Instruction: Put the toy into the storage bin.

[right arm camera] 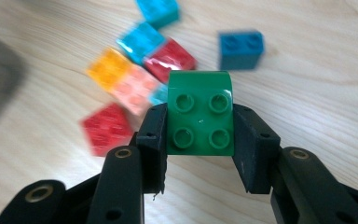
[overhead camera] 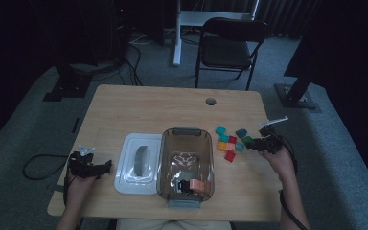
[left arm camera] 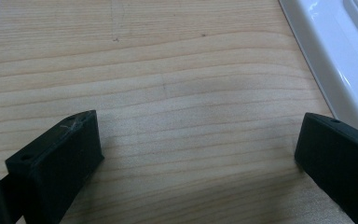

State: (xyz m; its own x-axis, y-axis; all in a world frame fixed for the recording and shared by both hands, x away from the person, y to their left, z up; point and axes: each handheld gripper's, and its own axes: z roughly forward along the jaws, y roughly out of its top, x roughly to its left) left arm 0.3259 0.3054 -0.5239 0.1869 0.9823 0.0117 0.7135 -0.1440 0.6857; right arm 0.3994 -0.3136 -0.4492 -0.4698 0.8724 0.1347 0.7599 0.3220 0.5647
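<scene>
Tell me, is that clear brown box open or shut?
Open: the box has no top, and its white lid lies beside it on the table.

Green four-stud building brick (right arm camera: 200,114): square, glossy, studs facing the camera in the right gripper view, clamped on two opposite sides between the black jaws of the right gripper (right arm camera: 199,140) and held clear above the wooden tabletop. In the high view it sits at the right (overhead camera: 247,141), just beside the loose coloured bricks.
</scene>
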